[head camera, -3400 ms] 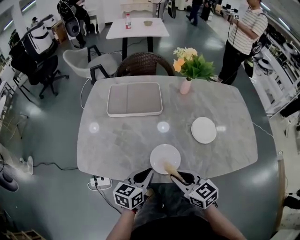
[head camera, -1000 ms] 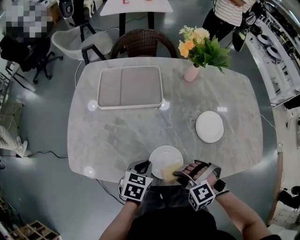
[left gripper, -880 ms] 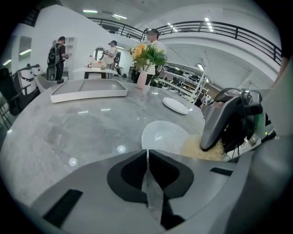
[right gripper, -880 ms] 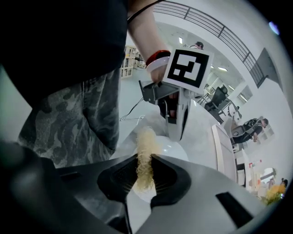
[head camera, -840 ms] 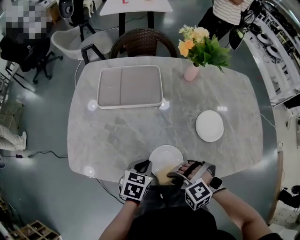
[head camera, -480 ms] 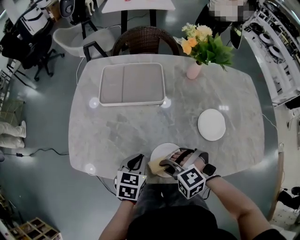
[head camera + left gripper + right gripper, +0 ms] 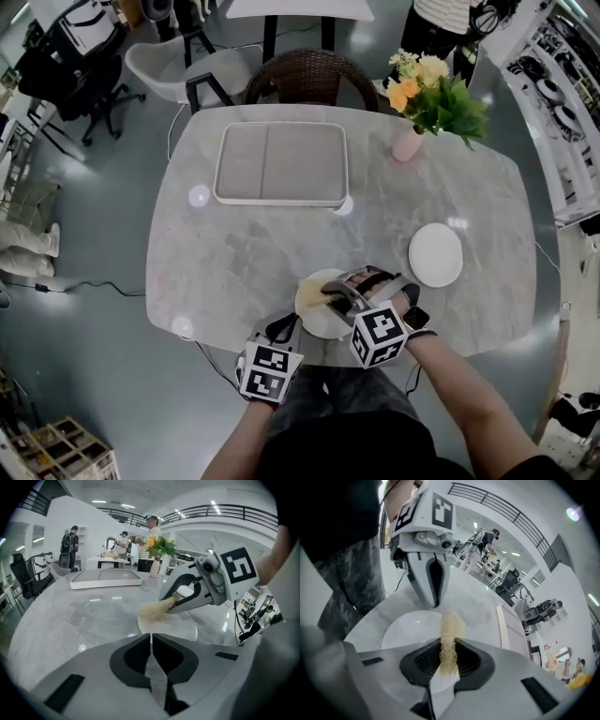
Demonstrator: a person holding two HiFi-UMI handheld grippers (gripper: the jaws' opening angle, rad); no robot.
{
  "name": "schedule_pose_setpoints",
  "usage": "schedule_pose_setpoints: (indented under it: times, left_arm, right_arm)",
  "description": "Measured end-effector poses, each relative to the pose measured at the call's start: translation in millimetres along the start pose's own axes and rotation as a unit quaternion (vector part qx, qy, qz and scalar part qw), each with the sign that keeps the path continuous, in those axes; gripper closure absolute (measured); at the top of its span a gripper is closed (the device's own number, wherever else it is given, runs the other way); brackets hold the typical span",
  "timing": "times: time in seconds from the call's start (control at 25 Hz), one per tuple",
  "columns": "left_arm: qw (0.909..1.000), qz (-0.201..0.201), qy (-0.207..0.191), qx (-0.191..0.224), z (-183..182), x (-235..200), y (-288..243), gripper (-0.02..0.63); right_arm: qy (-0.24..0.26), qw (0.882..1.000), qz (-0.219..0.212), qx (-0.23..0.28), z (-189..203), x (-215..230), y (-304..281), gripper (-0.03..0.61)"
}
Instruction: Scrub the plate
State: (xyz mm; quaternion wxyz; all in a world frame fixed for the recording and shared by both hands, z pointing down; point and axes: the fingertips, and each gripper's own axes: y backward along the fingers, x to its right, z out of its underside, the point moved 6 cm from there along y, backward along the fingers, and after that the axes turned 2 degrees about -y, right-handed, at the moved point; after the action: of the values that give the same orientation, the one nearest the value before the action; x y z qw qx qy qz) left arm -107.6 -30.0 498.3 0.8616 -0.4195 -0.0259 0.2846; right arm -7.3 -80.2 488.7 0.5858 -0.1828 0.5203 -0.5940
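A white plate (image 7: 324, 324) lies flat near the table's front edge; it also shows as the plate (image 7: 174, 625) and the plate (image 7: 407, 631) in the two gripper views. My right gripper (image 7: 328, 292) reaches over it from the right, shut on a pale yellow fibrous scrubber (image 7: 308, 294). The scrubber (image 7: 451, 634) sticks out past the jaws, and its tuft rests on the plate's far left part. My left gripper (image 7: 289, 326) is at the plate's near rim with jaws shut and nothing between them. Its tip (image 7: 433, 603) points at the rim.
A grey two-part tray (image 7: 280, 161) lies at the table's far side. A second white plate (image 7: 436, 254) sits to the right. A pink vase of flowers (image 7: 410, 142) stands at the far right. A wicker chair (image 7: 312, 73) is behind the table. People stand further off.
My right gripper has carried the scrubber across the plate, from the near right rim to the far left part. The left gripper stays at the near rim.
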Motion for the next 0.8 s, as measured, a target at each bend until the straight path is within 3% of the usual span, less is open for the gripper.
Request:
schedule_pose_setpoints:
  times: [0.2, 0.36, 0.48, 0.6, 0.8]
  left_arm:
    - [0.9993, 0.005, -0.027, -0.027, 3.1, 4.4, -6.3, 0.589]
    - [0.9991, 0.016, -0.035, -0.02, 1.2, 9.7, -12.3, 0.589]
    - [0.9965, 0.016, -0.077, -0.028, -2.0, 14.5, -18.5, 0.589]
    - [0.994, 0.014, -0.103, -0.037, -3.5, 15.0, -22.1, 0.589]
    - [0.9947, 0.016, -0.095, -0.035, -4.6, 12.8, -23.4, 0.589]
  right_arm:
    - [-0.006, 0.999, 0.032, -0.02, 7.6, 20.1, -4.8, 0.505]
    - [-0.028, 0.997, 0.062, -0.038, 19.9, 27.6, 0.8, 0.505]
    - [-0.054, 0.993, 0.08, -0.06, 36.3, 30.6, 10.5, 0.505]
    - [-0.073, 0.991, 0.078, -0.076, 51.2, 26.1, 21.5, 0.505]
    - [-0.061, 0.994, 0.043, -0.075, 58.9, 1.0, 36.7, 0.505]
